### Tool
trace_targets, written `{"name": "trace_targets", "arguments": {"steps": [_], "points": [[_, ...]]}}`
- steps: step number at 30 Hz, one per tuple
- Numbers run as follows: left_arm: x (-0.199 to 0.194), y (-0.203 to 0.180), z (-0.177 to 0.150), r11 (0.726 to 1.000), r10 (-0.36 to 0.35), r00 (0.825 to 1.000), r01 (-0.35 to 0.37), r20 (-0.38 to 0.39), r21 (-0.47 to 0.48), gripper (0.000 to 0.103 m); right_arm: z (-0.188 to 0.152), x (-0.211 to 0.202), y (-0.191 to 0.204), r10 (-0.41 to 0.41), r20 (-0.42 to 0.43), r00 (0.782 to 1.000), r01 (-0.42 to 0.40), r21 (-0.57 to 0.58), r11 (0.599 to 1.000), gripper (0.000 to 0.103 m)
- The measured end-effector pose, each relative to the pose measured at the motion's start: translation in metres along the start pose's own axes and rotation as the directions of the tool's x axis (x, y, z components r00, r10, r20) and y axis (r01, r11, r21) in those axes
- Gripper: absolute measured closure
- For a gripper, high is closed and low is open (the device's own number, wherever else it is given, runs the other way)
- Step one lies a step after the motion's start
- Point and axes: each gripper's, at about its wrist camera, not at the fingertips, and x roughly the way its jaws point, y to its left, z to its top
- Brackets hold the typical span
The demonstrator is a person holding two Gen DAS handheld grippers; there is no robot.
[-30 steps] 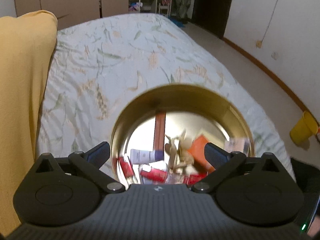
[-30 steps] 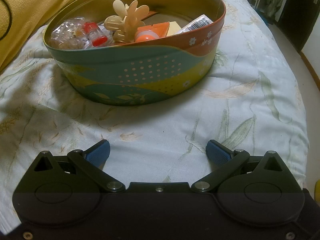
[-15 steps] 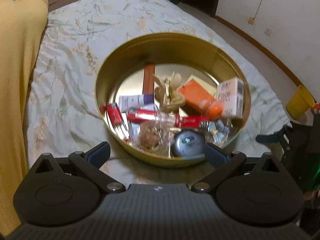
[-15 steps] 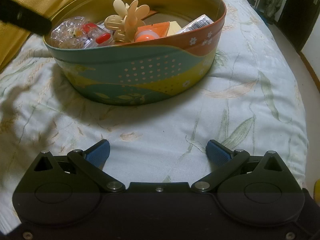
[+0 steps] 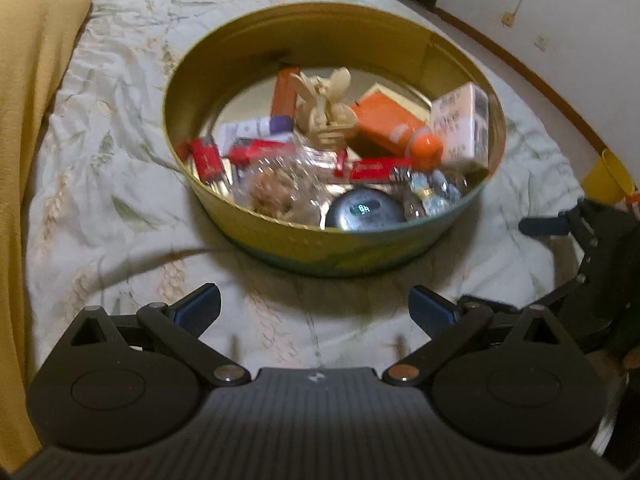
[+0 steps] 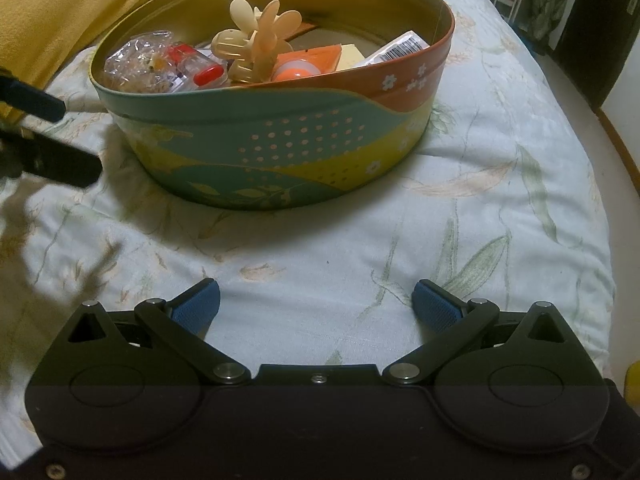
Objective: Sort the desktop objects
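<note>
Since the earlier frame the left hand-held gripper (image 5: 314,306) has drawn back from above the tin (image 5: 280,236), so the whole round tin is now seen in front of it. The tin stands on the bed (image 6: 320,264) and holds the small things together: a cream hair clip (image 6: 256,46), an orange tube (image 5: 394,130), a white box (image 5: 462,126), red packets. Both grippers are wide and empty. The right hand-held gripper (image 6: 316,300) hovers low before the tin, probably waiting to pick.
</note>
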Motion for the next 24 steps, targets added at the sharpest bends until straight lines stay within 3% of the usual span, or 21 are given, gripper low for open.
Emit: {"name": "trace_targets", "arguments": {"steps": [7,17,24], "points": [[0.008,-0.005,-0.010,1.000,0.015,1.000,-0.015,-0.023,0.020,0.000,0.000,0.000,0.001,-0.001,0.002,1.000,0.001,-0.002,1.000,0.000],[0.017,0.015,-0.023,0.996,0.033,0.999,-0.036,-0.035,-0.081,0.000,-0.003,-0.001,0.002,-0.007,0.009,1.000,0.007,-0.004,1.000,0.000],[0.021,0.017,-0.034,0.995,0.036,0.998,-0.039,-0.044,-0.086,0.000,-0.002,-0.002,0.002,-0.004,-0.008,1.000,0.004,-0.009,1.000,0.000]]}}
